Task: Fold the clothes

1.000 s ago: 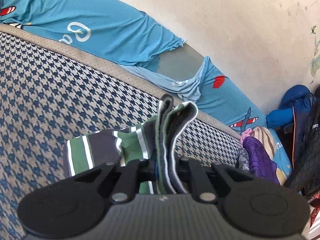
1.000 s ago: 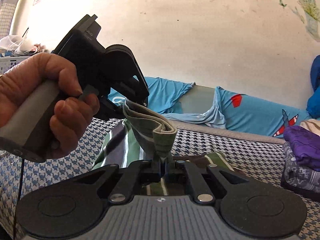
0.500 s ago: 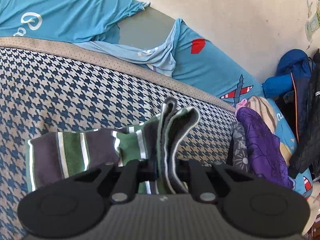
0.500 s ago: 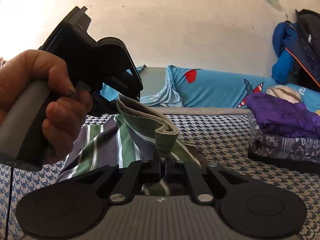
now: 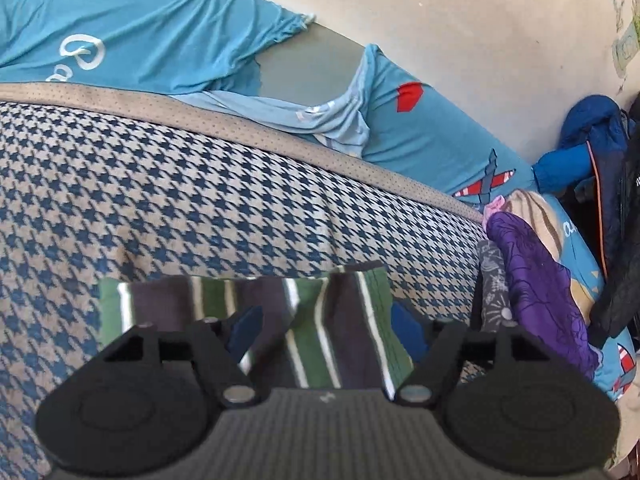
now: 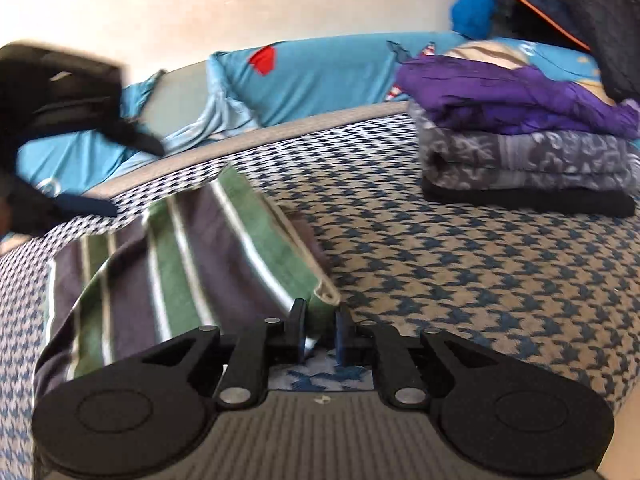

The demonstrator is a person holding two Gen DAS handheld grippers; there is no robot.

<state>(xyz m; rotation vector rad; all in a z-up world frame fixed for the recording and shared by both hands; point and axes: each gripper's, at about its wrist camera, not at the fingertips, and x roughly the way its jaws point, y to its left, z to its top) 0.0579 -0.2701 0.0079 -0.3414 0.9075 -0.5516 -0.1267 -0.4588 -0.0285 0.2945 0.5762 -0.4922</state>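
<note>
Shirt (image 5: pixel 256 312), striped green and grey, lies folded on the houndstooth bed (image 5: pixel 200 208), near its far edge. The left gripper (image 5: pixel 326 332) has just been opening: its jaws stand wide, the shirt loose between them. The right gripper (image 6: pixel 320 330) has just begun opening; a narrow gap shows, with the shirt's hem in it, unpinched. A folded pile (image 6: pixel 528 152) sits toward the right edge.
</note>
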